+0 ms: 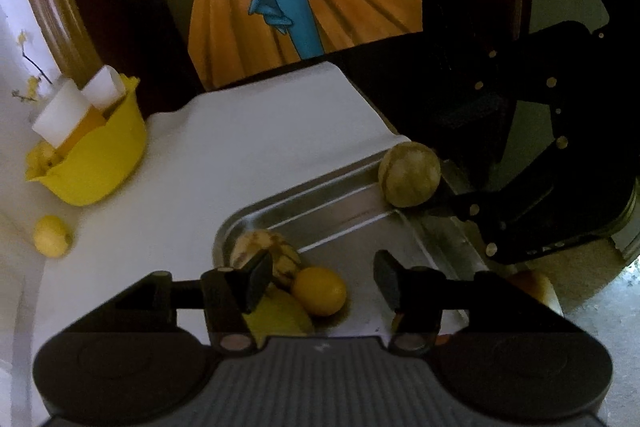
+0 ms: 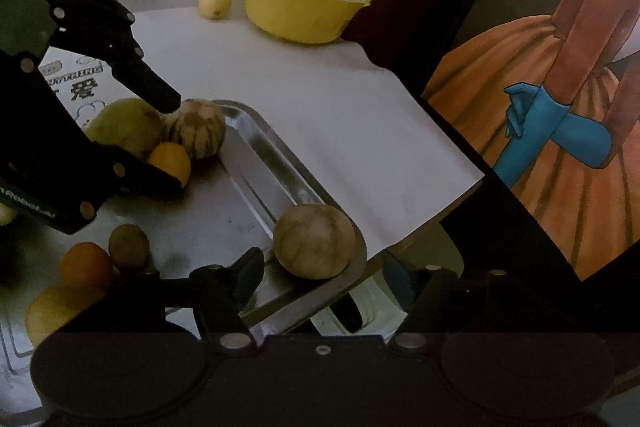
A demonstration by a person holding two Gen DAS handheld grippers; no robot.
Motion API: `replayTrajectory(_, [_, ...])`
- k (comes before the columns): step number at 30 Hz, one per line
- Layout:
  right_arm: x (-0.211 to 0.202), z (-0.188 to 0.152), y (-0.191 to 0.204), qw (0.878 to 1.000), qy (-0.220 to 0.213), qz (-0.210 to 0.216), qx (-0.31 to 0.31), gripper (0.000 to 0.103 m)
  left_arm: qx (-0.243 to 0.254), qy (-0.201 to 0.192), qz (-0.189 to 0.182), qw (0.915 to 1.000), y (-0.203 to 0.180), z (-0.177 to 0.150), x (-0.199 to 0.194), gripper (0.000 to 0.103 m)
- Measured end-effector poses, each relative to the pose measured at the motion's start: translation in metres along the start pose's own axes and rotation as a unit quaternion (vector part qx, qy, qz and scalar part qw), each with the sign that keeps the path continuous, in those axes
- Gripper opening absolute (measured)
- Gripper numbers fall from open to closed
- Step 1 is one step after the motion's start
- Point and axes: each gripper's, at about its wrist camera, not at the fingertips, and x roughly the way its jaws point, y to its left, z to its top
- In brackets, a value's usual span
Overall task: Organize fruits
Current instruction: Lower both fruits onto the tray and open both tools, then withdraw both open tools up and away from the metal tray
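Observation:
My left gripper (image 1: 322,281) is open over the near end of the steel tray (image 1: 340,203). A small yellow-orange fruit (image 1: 320,291) lies between its pads, untouched by either. A brown striped fruit (image 1: 280,251) and a yellow-green one (image 1: 280,319) lie beside the left finger. My right gripper (image 2: 340,287) is open at the tray's other corner (image 2: 352,267). A pale round fruit (image 2: 316,241) rests in that corner just ahead of the left fingertip (image 2: 250,273). The pads do not press on it.
A yellow bowl (image 2: 300,11) holding white-capped containers stands at the back of the white table, with a lemon (image 2: 215,3) beside it. A brown kiwi-like fruit (image 2: 129,247) and two orange fruits (image 2: 86,265) lie in the tray. The table edge (image 2: 440,195) drops off beside a painted panel.

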Motion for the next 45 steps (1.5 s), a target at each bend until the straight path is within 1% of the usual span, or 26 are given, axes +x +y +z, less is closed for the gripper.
replayTrajectory(1, [-0.002,0.001,0.0,1.0,-0.002,-0.001,0.002,0.071,-0.001,-0.001,0.004,1.0,0.0,0.0,-0.003,0.064])
replayTrajectory(3, [-0.006,0.001,0.001,1.0,-0.006,-0.003,0.005,0.074,-0.003,-0.001,0.012,0.9999,0.001,0.0,-0.007,0.073])
replayTrajectory(7, [-0.015,0.002,0.003,1.0,-0.015,-0.006,0.006,0.083,-0.009,-0.004,0.029,0.9995,0.005,-0.002,-0.017,0.084])
replayTrajectory(9, [-0.02,0.003,0.005,1.0,-0.02,-0.006,0.007,0.086,-0.014,-0.007,0.036,0.9992,0.006,-0.003,-0.022,0.096])
replayTrajectory(11, [-0.024,0.004,0.007,1.0,-0.025,-0.007,0.008,0.093,-0.017,-0.012,0.045,0.9988,0.009,-0.006,-0.027,0.102])
replayTrajectory(15, [-0.032,0.007,0.011,0.999,-0.033,-0.014,0.004,0.097,-0.011,-0.011,0.055,0.9984,0.012,-0.01,-0.037,0.102])
replayTrajectory(19, [-0.038,0.009,0.013,0.999,-0.039,-0.019,0.005,0.102,-0.024,-0.013,0.06,0.9978,0.019,-0.015,-0.048,0.103])
replayTrajectory(32, [-0.059,0.015,0.03,0.998,-0.049,-0.025,0.01,0.102,-0.073,-0.017,0.085,0.9935,0.035,-0.03,-0.074,0.103])
replayTrajectory(37, [-0.071,0.014,0.042,0.998,-0.057,-0.025,-0.001,0.102,-0.073,-0.015,0.095,0.9927,0.036,-0.04,-0.083,0.103])
replayTrajectory(42, [-0.085,0.013,0.051,0.997,-0.062,-0.036,-0.001,0.102,-0.087,-0.022,0.112,0.9896,0.035,-0.052,-0.097,0.103])
replayTrajectory(45, [-0.094,0.011,0.054,0.997,-0.072,-0.035,0.005,0.102,-0.094,-0.028,0.122,0.9877,0.034,-0.061,-0.106,0.103])
